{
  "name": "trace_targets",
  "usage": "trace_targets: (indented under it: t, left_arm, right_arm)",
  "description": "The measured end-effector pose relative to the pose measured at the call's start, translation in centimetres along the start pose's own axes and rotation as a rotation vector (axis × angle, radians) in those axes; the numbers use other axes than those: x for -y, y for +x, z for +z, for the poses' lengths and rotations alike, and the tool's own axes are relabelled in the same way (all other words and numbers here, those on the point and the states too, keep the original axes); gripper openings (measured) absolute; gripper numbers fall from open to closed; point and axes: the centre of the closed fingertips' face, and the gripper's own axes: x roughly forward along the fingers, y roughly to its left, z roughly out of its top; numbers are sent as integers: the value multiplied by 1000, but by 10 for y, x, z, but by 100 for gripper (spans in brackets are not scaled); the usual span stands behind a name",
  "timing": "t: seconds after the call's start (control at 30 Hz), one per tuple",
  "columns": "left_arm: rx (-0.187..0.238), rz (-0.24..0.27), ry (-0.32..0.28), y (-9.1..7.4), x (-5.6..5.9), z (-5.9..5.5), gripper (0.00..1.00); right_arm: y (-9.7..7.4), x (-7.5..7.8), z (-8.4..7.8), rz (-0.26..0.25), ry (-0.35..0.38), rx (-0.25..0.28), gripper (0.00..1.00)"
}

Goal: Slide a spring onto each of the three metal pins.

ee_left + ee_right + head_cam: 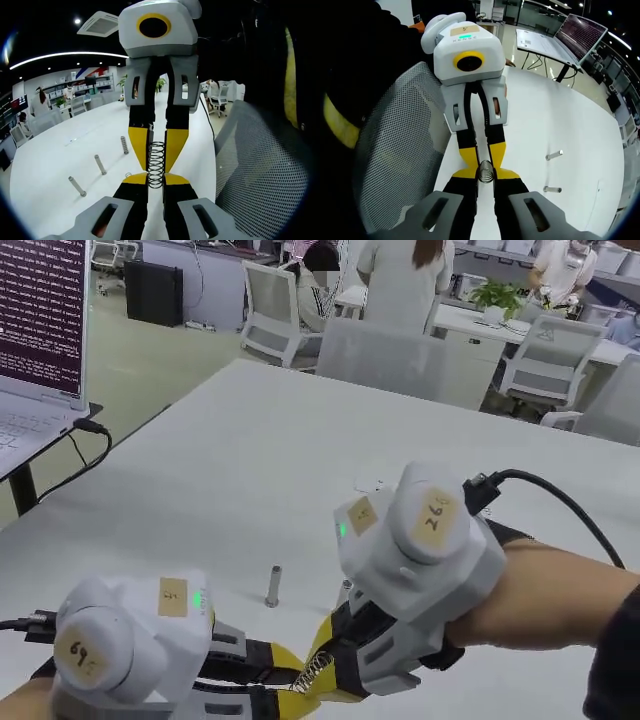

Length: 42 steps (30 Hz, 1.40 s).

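A small steel spring (313,670) hangs between both grippers above the white table's (250,450) near edge. My left gripper (155,177) is shut on its lower end (156,165). My right gripper (486,176) faces it, shut on the same spring (486,172), seen end-on there. In the head view the left gripper (285,676) comes in from the bottom left and the right gripper (330,665) from the right. Two bare pins (76,185) (100,164) stand left of the jaws. A third pin (123,145) looks ribbed, as if a spring sits on it. One bare pin (272,586) stands just beyond the grippers.
A laptop (40,330) with a cable sits on a side stand at the left. Office chairs (270,310) and people stand beyond the table's far edge. A mesh chair back (260,165) is close behind the grippers. Two pins (553,155) (551,189) lie to the right in the right gripper view.
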Motion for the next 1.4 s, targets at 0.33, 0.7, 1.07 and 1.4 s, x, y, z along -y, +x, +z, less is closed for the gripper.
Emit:
trace_targets:
  t: [0.33, 0.7, 1.07, 1.4]
  left_arm:
    - [-13, -1, -12, 1, 0, -5, 11]
    - [8, 24, -57, -2, -6, -7, 22]
    - [20, 49, -86, -6, -11, -7, 29]
    - [32, 80, -124, -14, -16, -10, 43]
  right_arm:
    - [-5, 6, -8, -7, 17, -23, 8]
    - [-23, 19, -25, -39, 54, -57, 8]
    - [-43, 35, -39, -82, 82, -81, 8]
    - [-53, 54, -44, -126, 103, -75, 9]
